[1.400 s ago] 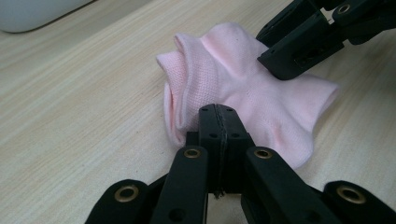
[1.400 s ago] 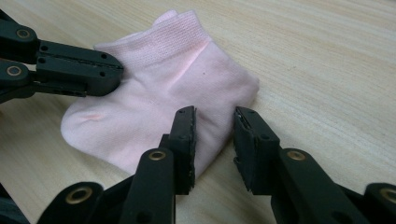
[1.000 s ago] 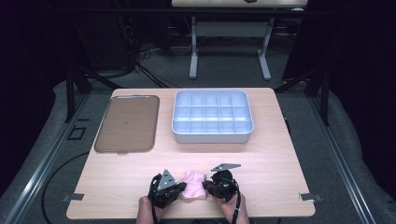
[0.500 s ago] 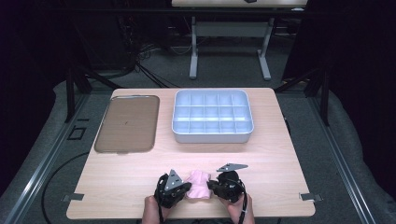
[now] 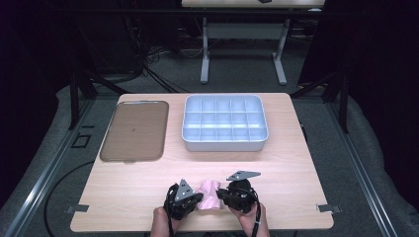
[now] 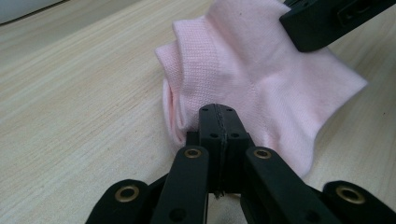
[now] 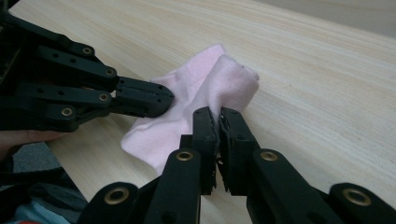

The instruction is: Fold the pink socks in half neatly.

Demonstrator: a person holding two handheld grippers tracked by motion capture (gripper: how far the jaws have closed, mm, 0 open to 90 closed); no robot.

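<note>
Seemingly both tongs, left (image 6: 218,122) and right (image 7: 218,122), pinch the pink sock (image 6: 261,70).

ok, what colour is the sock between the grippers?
Pale pink, plain knit sock; the left gripper view shows it best.

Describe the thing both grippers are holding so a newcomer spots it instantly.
Start at the wooden table and go to its near edge, in front of the grey compartment tray. There the left gripper and right gripper each pinch one side of a pink sock. It is the only soft, pink item; the brown tray is rigid.
</note>
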